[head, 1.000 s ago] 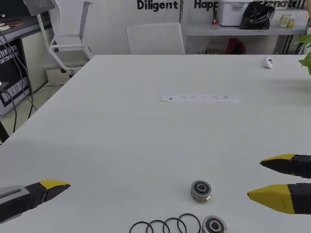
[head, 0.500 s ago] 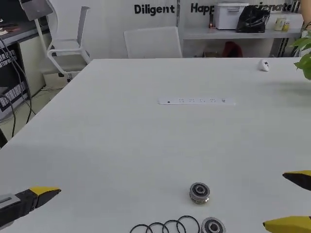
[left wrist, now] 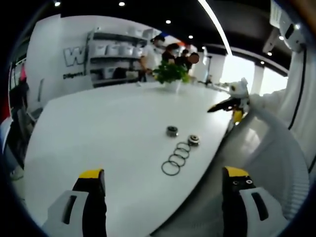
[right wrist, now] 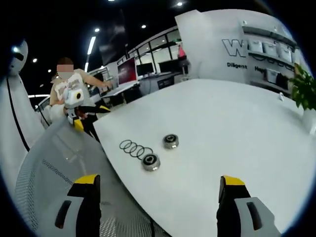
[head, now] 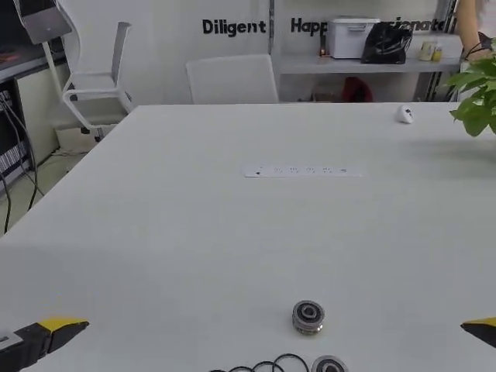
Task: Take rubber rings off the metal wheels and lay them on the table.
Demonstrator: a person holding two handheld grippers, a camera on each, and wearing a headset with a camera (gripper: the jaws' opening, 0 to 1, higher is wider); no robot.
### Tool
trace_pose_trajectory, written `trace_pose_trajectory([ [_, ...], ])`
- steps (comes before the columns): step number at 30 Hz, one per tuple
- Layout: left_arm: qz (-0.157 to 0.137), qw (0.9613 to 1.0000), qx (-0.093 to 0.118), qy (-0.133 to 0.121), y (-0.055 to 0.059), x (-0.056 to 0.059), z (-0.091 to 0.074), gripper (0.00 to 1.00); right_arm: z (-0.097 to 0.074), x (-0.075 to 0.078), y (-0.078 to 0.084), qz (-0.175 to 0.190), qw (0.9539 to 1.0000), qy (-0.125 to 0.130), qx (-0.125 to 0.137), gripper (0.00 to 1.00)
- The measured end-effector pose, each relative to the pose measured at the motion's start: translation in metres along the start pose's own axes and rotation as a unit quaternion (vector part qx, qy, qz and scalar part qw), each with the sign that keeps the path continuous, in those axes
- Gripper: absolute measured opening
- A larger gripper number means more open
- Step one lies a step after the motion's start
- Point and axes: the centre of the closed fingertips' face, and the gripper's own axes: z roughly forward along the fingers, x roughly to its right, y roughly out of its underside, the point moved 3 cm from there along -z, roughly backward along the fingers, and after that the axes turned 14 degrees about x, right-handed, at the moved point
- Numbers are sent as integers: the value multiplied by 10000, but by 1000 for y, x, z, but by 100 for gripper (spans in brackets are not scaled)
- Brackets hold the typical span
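Two metal wheels lie near the table's front edge, one (head: 308, 316) standing apart and the other (head: 329, 364) beside a row of several black rubber rings (head: 267, 365) laid flat. My left gripper (left wrist: 163, 190) is open and holds nothing; it hangs off the table's near edge, with the rings (left wrist: 176, 159) and wheels (left wrist: 172, 131) ahead. My right gripper (right wrist: 158, 190) is open too, held back from the wheels (right wrist: 171, 141) and rings (right wrist: 136, 148). In the head view one yellow left tip (head: 62, 327) and one right tip (head: 482, 328) show at the bottom corners.
A white power strip (head: 302, 171) lies mid-table, a white mouse (head: 405, 115) far right, and a green plant (head: 477, 97) at the right edge. Chairs (head: 232, 77) stand behind the table (head: 194, 232). People stand beyond the plant (left wrist: 170, 74).
Both grippers have drawn back toward me and outward, away from the wheels and rings. The wheels and rings lie as before.
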Motion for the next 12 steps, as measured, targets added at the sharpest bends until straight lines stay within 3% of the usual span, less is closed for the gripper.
trace_pose_trajectory([
  [12, -45, 10000, -41, 41, 2, -2, -1, 100, -4, -1, 2, 34, 9999, 93, -102, 99],
])
